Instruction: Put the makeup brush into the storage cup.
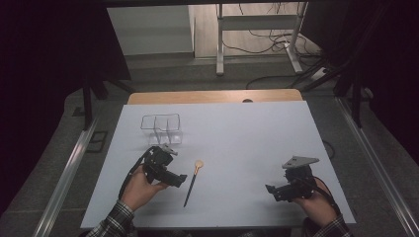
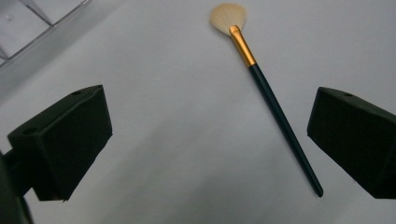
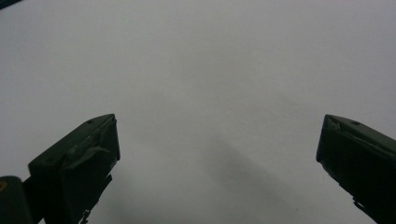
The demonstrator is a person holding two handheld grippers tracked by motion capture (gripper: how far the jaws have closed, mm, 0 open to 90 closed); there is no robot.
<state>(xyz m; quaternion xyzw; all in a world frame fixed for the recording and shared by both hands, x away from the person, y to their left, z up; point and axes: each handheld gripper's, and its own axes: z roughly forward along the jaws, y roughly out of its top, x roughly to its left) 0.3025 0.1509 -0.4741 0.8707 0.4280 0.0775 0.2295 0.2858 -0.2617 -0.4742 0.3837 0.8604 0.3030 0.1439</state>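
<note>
Left tongs [image 1: 180, 178] are hovering released just beside the fan makeup brush [image 1: 192, 182] lying on the table [image 1: 237, 143]; right tongs [image 1: 272, 190], well apart, are gaping empty.

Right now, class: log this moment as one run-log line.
left gripper: open, beside brush | right gripper: open, over bare table | brush: flat, untouched | clear organiser: behind left gripper
</note>
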